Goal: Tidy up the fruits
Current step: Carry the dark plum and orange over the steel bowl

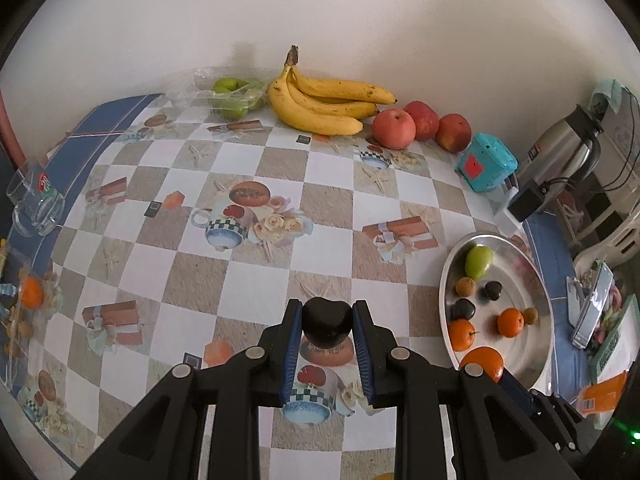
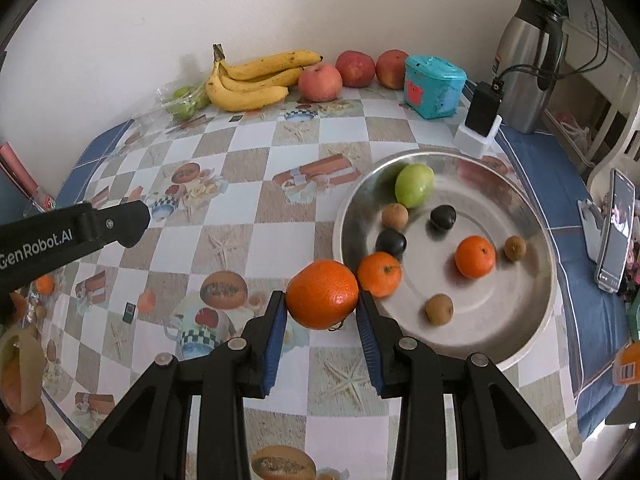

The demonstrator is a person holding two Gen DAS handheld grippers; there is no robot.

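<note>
Orange (image 2: pixel 322 295) is pinched by the right gripper (image 2: pixel 322 308) just left of the metal plate (image 2: pixel 532 320); a dark plum (image 1: pixel 327 322) is held tight in the left gripper (image 1: pixel 327 320), well left of it. Round fruit could slip from the pads, or roll and knock plated fruit on release.

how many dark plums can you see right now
3. One dark purple-black plum is clamped in the left gripper. Two more, one and the other, lie apart in the round metal tray. Others could be hidden off-frame.
</note>
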